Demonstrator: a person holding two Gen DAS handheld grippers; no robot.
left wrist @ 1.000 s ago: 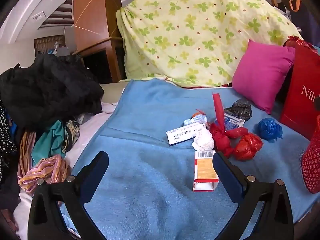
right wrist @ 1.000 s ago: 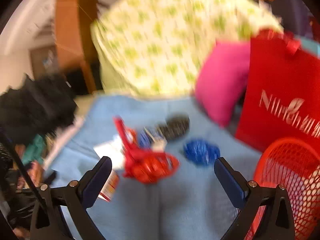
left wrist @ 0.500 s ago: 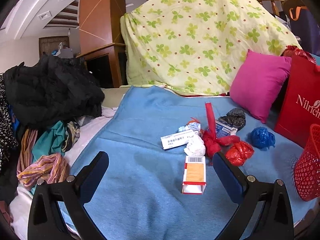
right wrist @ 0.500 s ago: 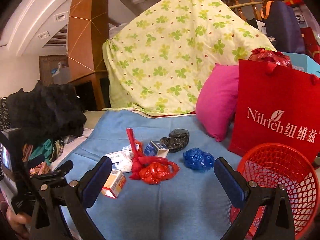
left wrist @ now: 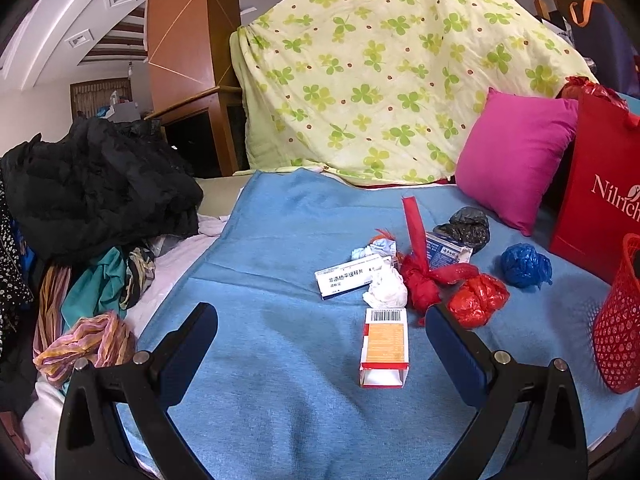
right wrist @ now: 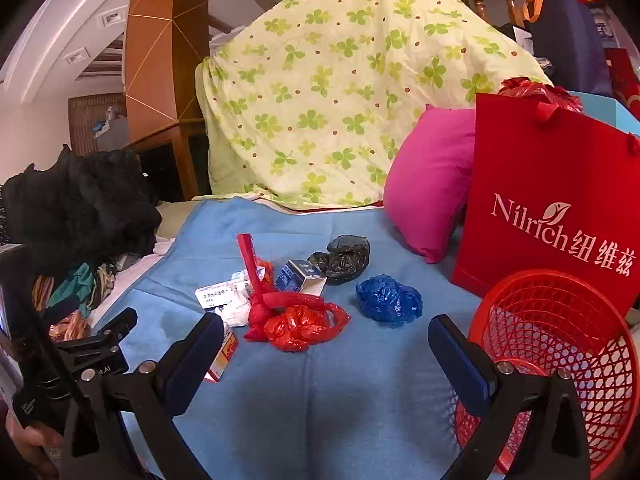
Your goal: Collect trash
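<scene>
Both grippers, left (left wrist: 320,328) and right (right wrist: 326,332), spread wide, holding nothing above blue blanket (left wrist: 280,400); red mesh basket (right wrist: 560,344) at right edge, contents hidden.

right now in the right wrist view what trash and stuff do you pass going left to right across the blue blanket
white medicine box → red plastic bag → blue plastic bag → red basket
</scene>
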